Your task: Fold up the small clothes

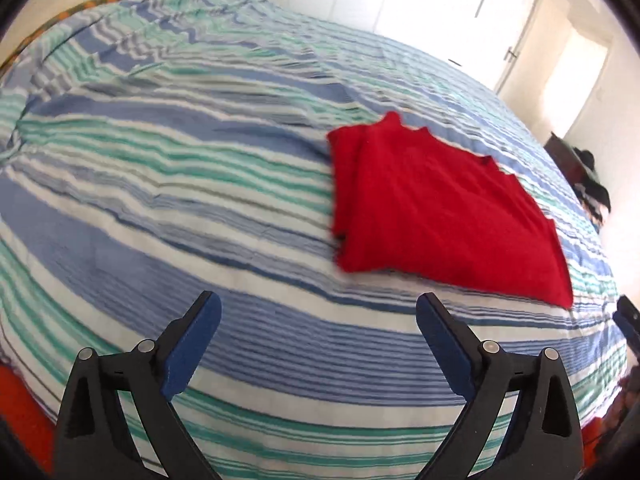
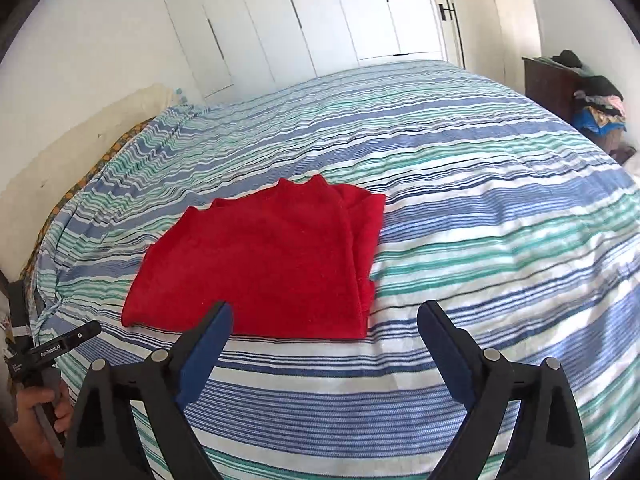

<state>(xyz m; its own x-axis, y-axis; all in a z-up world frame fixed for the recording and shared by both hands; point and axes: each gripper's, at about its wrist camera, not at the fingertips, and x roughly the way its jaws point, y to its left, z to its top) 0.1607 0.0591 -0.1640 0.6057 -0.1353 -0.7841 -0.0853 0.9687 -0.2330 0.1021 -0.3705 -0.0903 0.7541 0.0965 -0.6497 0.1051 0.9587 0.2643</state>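
A red garment [image 1: 432,208] lies folded flat on the striped bedspread [image 1: 180,168]; its scalloped edge points away from me. In the right wrist view the same red garment [image 2: 272,260] sits just beyond the fingertips, left of centre. My left gripper [image 1: 318,312] hovers over bare bedspread to the near left of the garment, open, nothing between its blue pads. My right gripper [image 2: 324,320] is open too, its left fingertip overlapping the garment's near edge in the picture, holding nothing. The left gripper's body [image 2: 52,350] and a hand [image 2: 36,408] show at the far left of the right wrist view.
The blue, green and white striped bedspread [image 2: 480,200] covers a wide bed. White wardrobe doors [image 2: 304,20] stand behind it. A dark dresser [image 2: 548,84] piled with clothes is at the right. A patterned mattress edge [image 2: 80,184] meets the wall on the left.
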